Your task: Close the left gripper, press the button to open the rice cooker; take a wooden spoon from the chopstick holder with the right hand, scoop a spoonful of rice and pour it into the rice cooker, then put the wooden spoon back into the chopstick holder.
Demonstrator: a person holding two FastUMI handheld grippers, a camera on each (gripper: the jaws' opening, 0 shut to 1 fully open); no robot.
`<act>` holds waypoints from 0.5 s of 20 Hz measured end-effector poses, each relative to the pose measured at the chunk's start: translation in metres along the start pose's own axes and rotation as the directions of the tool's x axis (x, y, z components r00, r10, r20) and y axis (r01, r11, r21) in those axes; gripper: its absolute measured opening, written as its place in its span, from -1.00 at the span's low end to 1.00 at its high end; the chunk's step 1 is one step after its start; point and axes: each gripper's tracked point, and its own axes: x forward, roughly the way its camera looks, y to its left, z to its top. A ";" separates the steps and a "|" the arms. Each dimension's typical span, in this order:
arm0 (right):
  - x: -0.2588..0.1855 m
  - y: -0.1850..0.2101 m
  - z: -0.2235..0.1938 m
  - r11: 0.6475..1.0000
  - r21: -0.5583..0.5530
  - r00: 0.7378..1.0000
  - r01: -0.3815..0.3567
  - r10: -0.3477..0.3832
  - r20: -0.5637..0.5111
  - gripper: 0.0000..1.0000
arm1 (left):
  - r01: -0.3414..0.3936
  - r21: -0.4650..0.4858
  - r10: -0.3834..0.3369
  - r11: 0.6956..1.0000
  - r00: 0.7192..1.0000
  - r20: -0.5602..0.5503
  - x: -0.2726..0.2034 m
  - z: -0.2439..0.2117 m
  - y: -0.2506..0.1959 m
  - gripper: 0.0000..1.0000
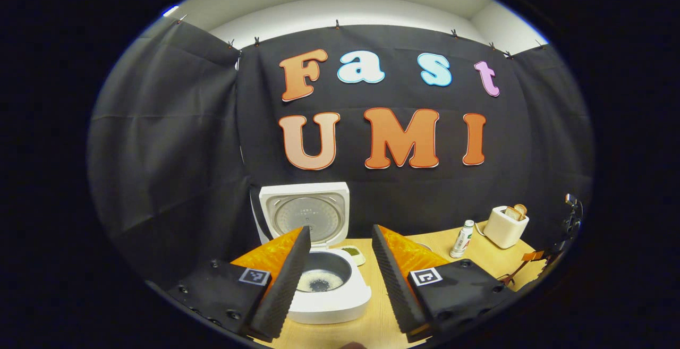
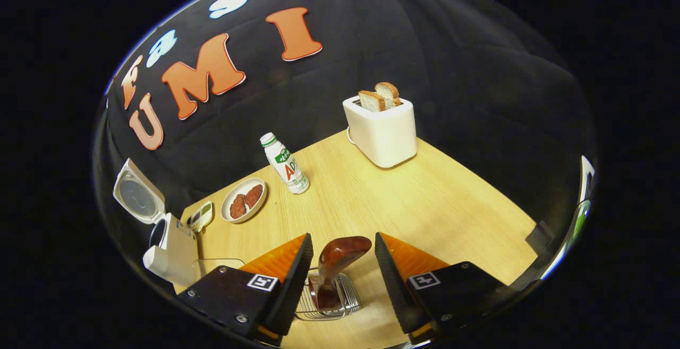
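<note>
On the left we see the white rice cooker [image 1: 329, 285] with its lid up and pale rice in the pot; our left gripper [image 1: 341, 264] hangs spread above it. Rightward, our right gripper [image 2: 340, 269] is also spread, with the dark wooden spoon [image 2: 340, 256] upright in the wire chopstick holder [image 2: 329, 301] between its fingers, untouched. We judge we should centre on the handle, then close squarely. The white drink bottle [image 2: 285, 164] carries lettering we cannot read.

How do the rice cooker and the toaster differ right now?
The rice cooker stands with its lid up and rice in its pot; the toaster has no lid and holds bread slices upright in its slots. The cooker is at the table's left end, the toaster at the back. Both are white.
</note>
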 end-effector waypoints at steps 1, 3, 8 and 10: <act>0.001 0.001 -0.004 1.000 0.025 1.000 -0.008 0.008 -0.008 0.41 | 0.004 -0.002 -0.004 1.000 1.000 -0.007 0.001 -0.002 -0.002 0.62; -0.001 0.007 -0.009 0.996 0.080 0.999 -0.037 0.039 -0.018 0.11 | 0.012 0.004 -0.012 1.000 1.000 -0.018 0.005 -0.006 -0.006 0.62; -0.006 0.026 -0.012 0.989 0.135 0.996 -0.068 0.074 -0.043 -0.49 | 0.031 -0.007 -0.032 0.999 0.999 -0.037 0.009 -0.015 -0.016 0.62; -0.008 0.033 -0.005 0.992 0.111 0.998 -0.053 0.057 -0.035 -0.55 | 0.033 -0.024 -0.033 0.999 0.999 -0.040 0.007 -0.017 -0.019 0.61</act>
